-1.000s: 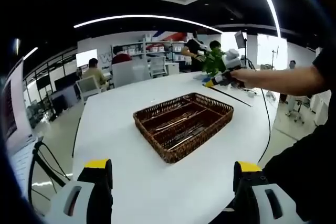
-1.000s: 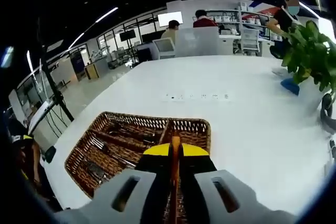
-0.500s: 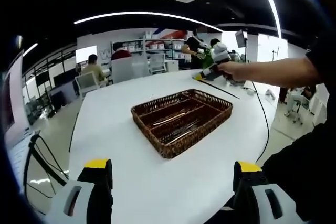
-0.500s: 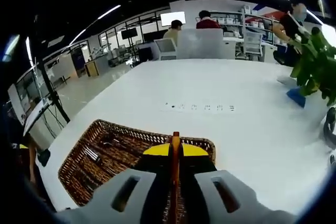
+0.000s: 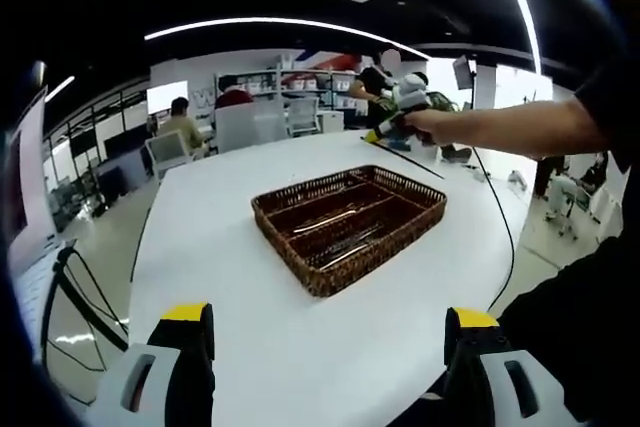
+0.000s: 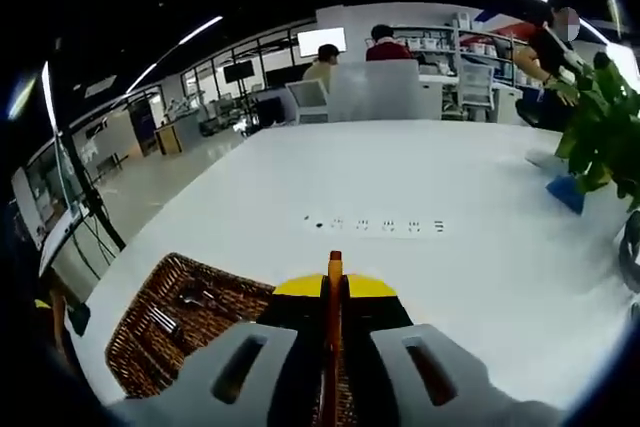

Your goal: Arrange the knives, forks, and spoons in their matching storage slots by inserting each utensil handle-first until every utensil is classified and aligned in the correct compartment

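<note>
Transfer step: right claw (image 6: 333,292) closed on a thin utensil (image 6: 333,269), wicker tray (image 6: 190,322) below-left; left claw (image 5: 330,342) open, idle; next, lower handle-first into matching slot.

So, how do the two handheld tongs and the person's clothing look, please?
The left tongs have two light grey plastic arms, each with a long slot, black inner faces and yellow caps on the tips. The right tongs are built the same, grey slotted arms, black inside, yellow at the tips, with a thin orange strip between them. The person's short sleeve is black.
</note>
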`<state>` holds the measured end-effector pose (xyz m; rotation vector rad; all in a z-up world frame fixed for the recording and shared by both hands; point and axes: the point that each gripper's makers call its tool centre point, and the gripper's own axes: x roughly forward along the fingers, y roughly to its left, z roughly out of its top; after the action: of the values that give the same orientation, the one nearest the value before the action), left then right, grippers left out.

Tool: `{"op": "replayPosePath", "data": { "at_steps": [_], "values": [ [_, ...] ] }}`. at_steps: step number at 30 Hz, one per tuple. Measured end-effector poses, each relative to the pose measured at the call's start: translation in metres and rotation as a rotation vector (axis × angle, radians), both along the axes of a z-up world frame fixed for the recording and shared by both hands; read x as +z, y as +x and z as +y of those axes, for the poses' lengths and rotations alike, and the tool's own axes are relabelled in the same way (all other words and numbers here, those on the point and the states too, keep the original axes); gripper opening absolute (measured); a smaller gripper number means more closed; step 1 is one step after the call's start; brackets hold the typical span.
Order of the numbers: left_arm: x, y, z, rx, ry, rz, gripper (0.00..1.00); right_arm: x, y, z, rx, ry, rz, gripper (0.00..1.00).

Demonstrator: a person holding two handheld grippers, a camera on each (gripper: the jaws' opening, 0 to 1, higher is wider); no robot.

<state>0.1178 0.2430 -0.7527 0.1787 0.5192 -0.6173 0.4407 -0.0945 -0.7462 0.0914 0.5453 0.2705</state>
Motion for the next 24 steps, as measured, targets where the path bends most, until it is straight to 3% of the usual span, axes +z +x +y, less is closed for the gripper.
{"op": "replayPosePath", "data": {
  "at_steps": [7, 12, 15, 24],
  "values": [
    [-0.004, -0.002, 0.002, 0.006, 0.004, 0.011, 1.0, -0.021, -0.006, 0.005, 0.007, -0.026, 0.015, 0.02],
    [-0.003, -0.002, 0.003, 0.011, 0.004, 0.009, 1.0, -0.031, -0.006, 0.01, 0.014, 0.005, 0.002, 0.02],
    [-0.006, -0.005, 0.005, 0.015, 0.014, 0.018, 1.0, -0.039, -0.003, 0.01, 0.013, -0.029, -0.005, 0.02],
    [-0.01, -0.01, 0.012, 0.029, 0.025, 0.034, 1.0, -0.071, -0.006, 0.013, 0.016, -0.074, 0.06, 0.02]
  ]
}}
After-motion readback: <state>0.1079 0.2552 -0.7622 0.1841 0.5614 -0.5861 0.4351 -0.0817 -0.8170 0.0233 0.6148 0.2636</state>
